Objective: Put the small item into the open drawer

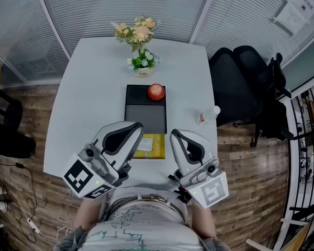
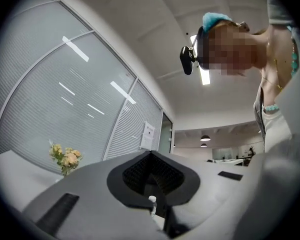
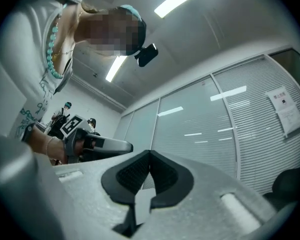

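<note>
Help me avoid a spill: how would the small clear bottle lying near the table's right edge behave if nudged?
The small clear plastic bottle lies on its side, so it would probably roll when pushed. It sits near the white table's right edge, so it might fall off. Being small, it is likely light.

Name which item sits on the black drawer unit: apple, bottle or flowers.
The red apple; the bottle lies on the table to its right, the flowers stand beyond it.
</note>
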Available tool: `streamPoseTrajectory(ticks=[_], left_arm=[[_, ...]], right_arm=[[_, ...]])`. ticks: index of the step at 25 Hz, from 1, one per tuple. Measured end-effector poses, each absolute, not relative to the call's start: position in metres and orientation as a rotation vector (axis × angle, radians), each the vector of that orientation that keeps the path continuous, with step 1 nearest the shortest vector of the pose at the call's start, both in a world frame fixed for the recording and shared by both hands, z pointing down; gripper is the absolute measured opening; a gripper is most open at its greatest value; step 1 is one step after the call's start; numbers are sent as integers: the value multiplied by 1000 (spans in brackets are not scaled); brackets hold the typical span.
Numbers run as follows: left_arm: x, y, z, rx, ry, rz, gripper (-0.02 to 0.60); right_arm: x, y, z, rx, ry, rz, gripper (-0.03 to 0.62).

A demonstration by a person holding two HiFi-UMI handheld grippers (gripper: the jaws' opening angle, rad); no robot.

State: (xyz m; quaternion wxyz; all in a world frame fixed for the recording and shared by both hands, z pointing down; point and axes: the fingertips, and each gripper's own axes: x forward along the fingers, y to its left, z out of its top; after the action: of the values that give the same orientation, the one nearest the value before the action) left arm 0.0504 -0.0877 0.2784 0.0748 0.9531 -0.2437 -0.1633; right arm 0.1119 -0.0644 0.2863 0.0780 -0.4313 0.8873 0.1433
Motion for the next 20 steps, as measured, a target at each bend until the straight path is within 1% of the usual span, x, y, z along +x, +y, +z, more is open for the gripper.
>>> streamPoseTrajectory(ticks=[6, 10, 20], left_arm=[[61, -79, 323, 2848, -820, -349, -2], [63, -79, 347, 2745, -860, -320, -2], [70, -70, 373, 2742, -908, -210, -2]], right_arm=[[118, -62, 331, -1387, 2729, 297, 3], [119, -60, 353, -1411, 2757, 201, 3], [111, -54, 369, -1386, 2784, 116, 3]])
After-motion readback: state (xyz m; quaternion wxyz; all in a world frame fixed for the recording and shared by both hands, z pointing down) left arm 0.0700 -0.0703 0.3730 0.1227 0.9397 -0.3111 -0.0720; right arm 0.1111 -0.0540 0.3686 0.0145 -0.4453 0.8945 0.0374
